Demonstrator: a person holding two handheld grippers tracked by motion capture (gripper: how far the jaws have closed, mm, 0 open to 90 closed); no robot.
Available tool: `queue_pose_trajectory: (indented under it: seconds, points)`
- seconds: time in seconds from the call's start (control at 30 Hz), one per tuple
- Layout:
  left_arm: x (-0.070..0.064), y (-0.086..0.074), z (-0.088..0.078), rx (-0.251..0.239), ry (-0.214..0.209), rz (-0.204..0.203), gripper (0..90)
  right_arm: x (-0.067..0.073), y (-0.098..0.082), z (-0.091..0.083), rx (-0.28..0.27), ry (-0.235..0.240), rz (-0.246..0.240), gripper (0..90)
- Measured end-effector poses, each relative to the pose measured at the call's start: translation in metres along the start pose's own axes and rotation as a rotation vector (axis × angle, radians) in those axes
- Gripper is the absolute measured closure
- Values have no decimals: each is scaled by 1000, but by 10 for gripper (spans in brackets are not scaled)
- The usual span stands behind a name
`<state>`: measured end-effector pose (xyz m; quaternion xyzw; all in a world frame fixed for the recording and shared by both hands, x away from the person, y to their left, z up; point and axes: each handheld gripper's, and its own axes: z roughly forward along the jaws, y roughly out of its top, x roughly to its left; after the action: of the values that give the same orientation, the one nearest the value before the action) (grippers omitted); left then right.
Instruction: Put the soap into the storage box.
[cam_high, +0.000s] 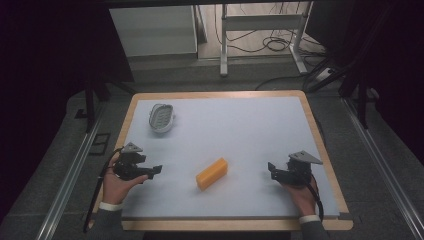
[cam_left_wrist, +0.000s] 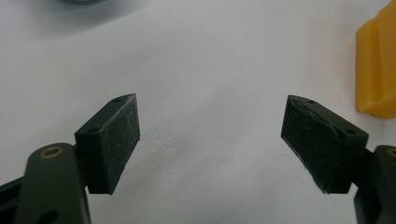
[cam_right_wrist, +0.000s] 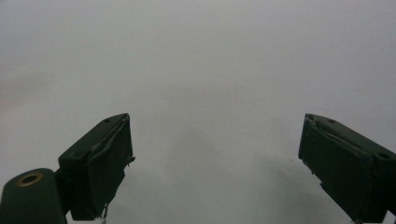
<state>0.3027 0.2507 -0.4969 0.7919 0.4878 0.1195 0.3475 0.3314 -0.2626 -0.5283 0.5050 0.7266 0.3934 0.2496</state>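
From the high view, a wooden-edged table (cam_high: 310, 112) carries a pale blue-grey mat (cam_high: 240, 130). An orange rectangular block (cam_high: 212, 173) lies a little toward six o'clock from the mat's middle, its long axis running from seven toward one o'clock. A small white oval dish with a ribbed inside (cam_high: 161, 117) sits toward ten o'clock, well apart from the block. The left gripper (cam_high: 156, 171) rests at about eight o'clock, held in the person's left hand (cam_high: 117, 186), its jaws pointing toward three o'clock at the block, near it but not touching. The right gripper (cam_high: 271, 169) sits at about four o'clock in the right hand (cam_high: 300, 192), jaws pointing toward nine o'clock, farther from the block. Each gripper bears a grey three-cornered plate and trails a black cable. Beyond the table, at twelve o'clock, stand a white metal frame (cam_high: 260, 30) and loose cables on the floor (cam_high: 272, 42).

In the left gripper view, the left gripper (cam_left_wrist: 210, 140) has its two black jaws spread wide apart with only bare mat between them. An end of the orange block (cam_left_wrist: 377, 65) shows at about two o'clock, outside the right-hand jaw and not touching it.

In the right gripper view, the right gripper (cam_right_wrist: 215, 163) likewise has its jaws held wide apart over plain mat, nothing between them. The pad faces look scuffed and frayed at their edges.
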Motion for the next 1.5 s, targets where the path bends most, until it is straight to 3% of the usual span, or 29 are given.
queue_pose_trajectory:
  seconds: [0.13,0.3,0.67,1.03,1.13,1.5]
  points:
    - [-3,4,-3,-6,-16,3,200,-1,0,0,-5,12,4,101]
    - [-14,16,-9,-3,-26,41,199,-1,0,-1,-10,15,-4,101]
    - [-27,39,-20,-13,-38,82,199,0,-1,-2,-14,6,-8,101]
    - [-39,48,-16,-1,-55,133,198,1,-1,-2,-16,-4,-15,101]
    - [-44,50,-19,-46,-42,145,212,1,-1,-2,-15,-8,-18,101]
    - [-58,57,-13,-14,-59,195,208,2,-1,-2,-12,-17,-28,101]
